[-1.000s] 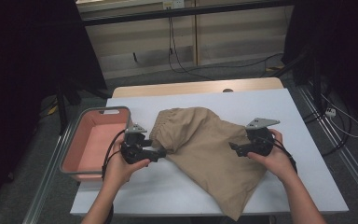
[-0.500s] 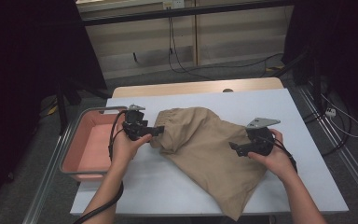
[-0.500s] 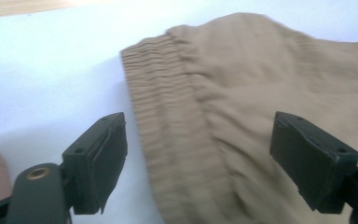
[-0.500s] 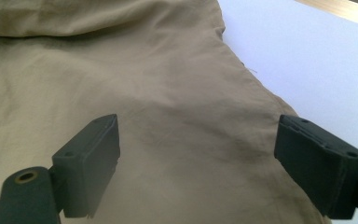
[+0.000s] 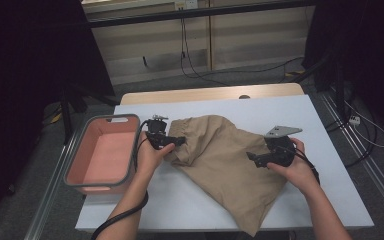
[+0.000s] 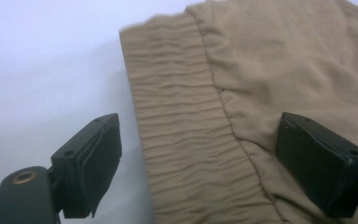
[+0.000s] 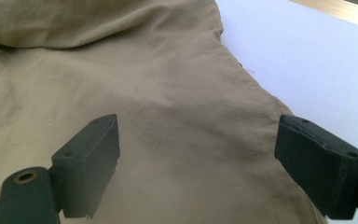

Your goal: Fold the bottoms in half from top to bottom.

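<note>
Khaki shorts (image 5: 220, 165) lie just right of the pink bin (image 5: 102, 155); my left hand-held gripper (image 6: 198, 154), jaws just widened, straddles their waistband, my right hand-held gripper (image 7: 198, 158) spread above them.

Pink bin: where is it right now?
High view: the pink bin sits at the table's left edge, just left of the left hand-held gripper and the tan garment.

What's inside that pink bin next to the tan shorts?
The pink bin shows a bare pink floor, nothing lying in it. Its near wall hides a strip of the floor closest to the person, so that strip stays unseen.
</note>
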